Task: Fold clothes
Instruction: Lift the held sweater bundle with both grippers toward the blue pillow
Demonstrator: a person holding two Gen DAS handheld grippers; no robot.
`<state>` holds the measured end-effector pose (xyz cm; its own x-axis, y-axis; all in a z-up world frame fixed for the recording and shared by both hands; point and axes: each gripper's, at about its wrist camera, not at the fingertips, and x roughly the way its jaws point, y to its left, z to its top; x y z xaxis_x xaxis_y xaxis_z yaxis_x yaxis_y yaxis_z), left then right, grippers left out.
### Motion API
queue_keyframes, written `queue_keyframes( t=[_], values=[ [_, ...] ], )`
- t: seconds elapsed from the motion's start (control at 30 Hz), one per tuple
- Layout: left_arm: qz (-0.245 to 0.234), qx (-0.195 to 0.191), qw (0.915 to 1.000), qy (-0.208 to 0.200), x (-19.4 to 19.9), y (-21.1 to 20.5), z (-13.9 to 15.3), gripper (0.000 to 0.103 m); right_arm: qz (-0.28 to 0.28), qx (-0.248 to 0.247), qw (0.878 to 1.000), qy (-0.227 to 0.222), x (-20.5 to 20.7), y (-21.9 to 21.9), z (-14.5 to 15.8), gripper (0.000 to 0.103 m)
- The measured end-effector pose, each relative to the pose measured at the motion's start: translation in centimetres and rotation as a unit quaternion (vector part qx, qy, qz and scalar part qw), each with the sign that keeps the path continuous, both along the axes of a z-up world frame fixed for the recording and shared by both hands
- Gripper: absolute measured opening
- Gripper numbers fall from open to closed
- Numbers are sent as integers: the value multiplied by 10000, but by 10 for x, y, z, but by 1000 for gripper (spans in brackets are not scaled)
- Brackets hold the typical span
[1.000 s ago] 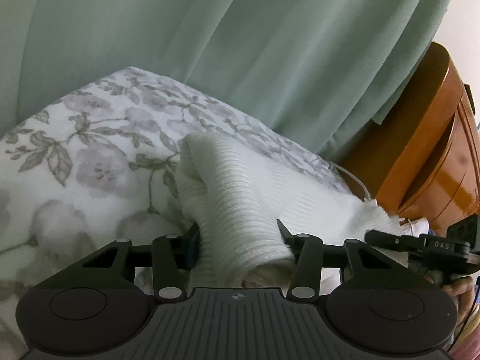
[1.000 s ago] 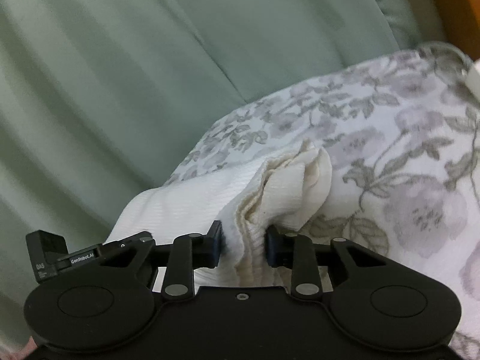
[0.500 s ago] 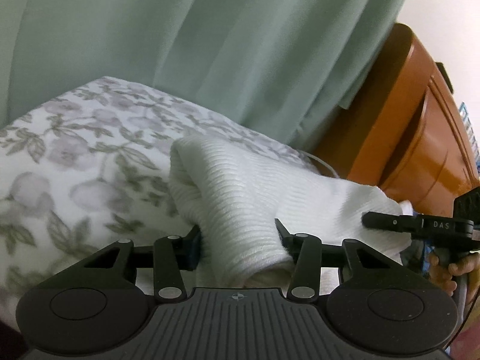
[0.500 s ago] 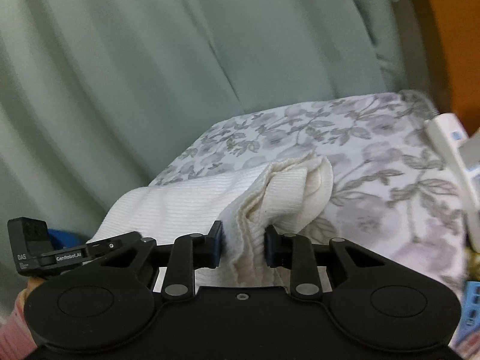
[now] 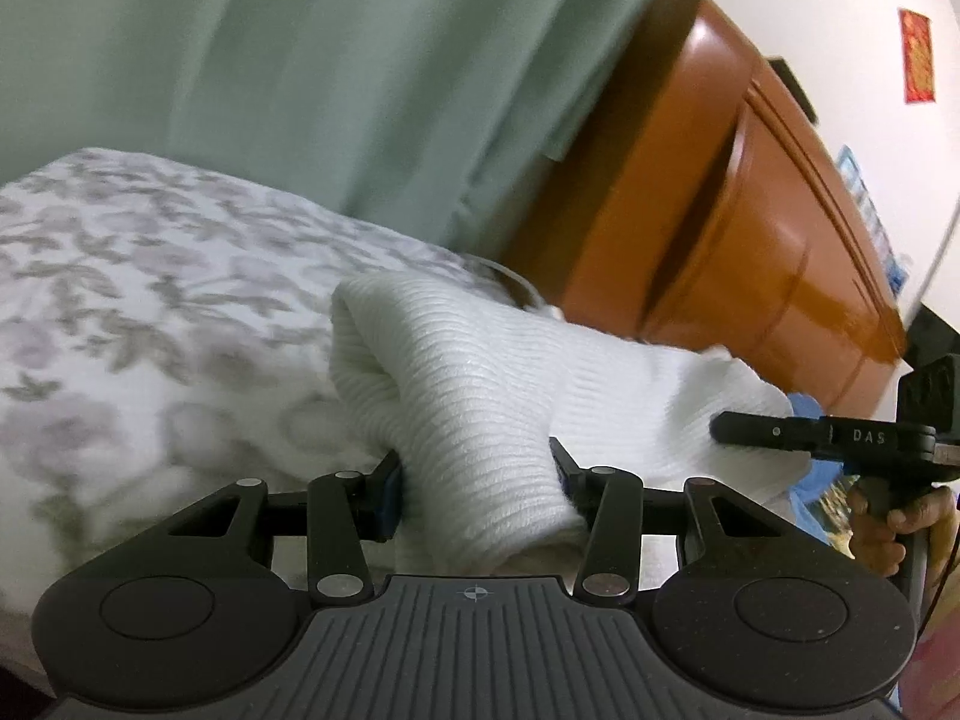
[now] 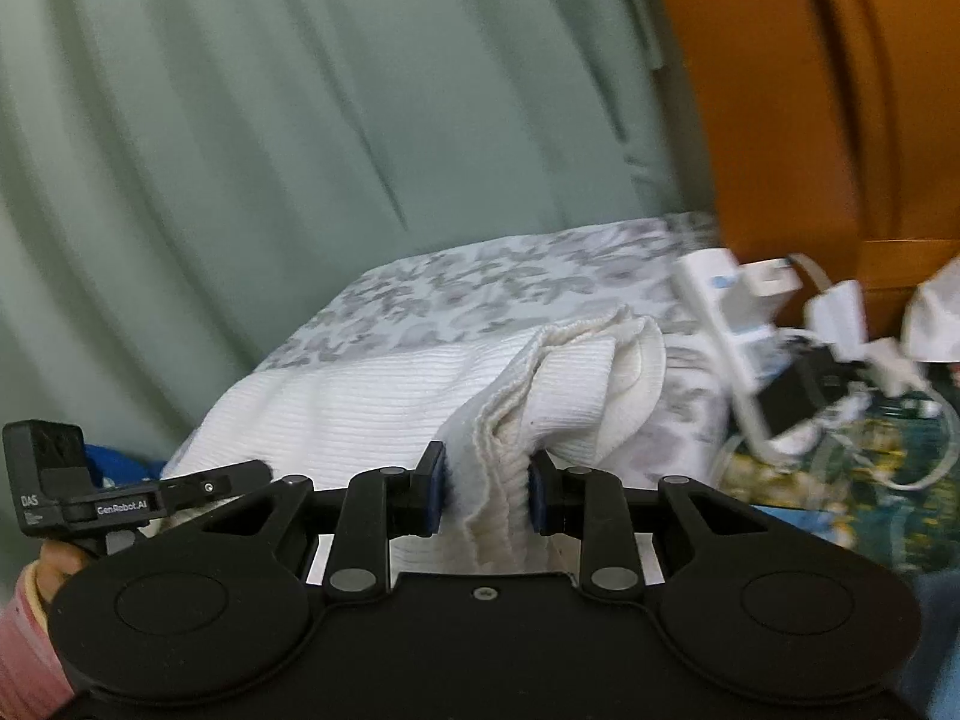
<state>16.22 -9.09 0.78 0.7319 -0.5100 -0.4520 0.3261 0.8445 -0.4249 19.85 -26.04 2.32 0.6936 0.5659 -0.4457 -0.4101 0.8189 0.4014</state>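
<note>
holding: both claws carry one white ribbed knit garment between them, above a flower-print bed cover.
left claw (image 5: 474, 480): clamped on a thick rolled bunch of the white garment (image 5: 480, 396); the two pads press on either side of the roll and no gap shows.
right claw (image 6: 485, 491): clamped on a thinner bundle of layered raw edges of the garment (image 6: 540, 384); the pads pinch the folds from both sides.
garment place: it runs straight ahead of each claw and spans sideways from one claw to the other; past the left claw's tips it rises to a rounded fold, and past the right claw's tips it ends in a floppy ruffled corner.
bed cover (image 5: 150, 300): ahead of and below both claws, with the cloth over it; whether the cloth's underside touches it cannot be told.
curtain (image 5: 300, 60): pale green, well beyond the claw tips.
wooden furniture (image 5: 750, 210): orange-brown, ahead and to the right of the left claw.
clutter (image 6: 798, 348): white plug pieces and cables, right of the right claw, blurred.
person's hand (image 5: 888, 528): on the handle of the right claw, at the right edge of the left view.
handling, judged: soft, light and limp; it sags and bunches with no stiffness; the ribbed knit stretches, so a pull will lengthen it before it moves; not slippery, not fragile.
where to hold, judged: at the two corners of one edge, with all layers caught between the pads, so the span hangs even for a fold.
</note>
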Motion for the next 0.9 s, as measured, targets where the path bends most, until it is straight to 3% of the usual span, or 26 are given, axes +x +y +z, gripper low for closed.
queue_keyframes(
  t=[0.9],
  values=[
    [-1502, 7, 9887, 11, -17, -208, -12, 42, -1443, -439, 9885, 125, -101, -191, 0, 28]
  ],
)
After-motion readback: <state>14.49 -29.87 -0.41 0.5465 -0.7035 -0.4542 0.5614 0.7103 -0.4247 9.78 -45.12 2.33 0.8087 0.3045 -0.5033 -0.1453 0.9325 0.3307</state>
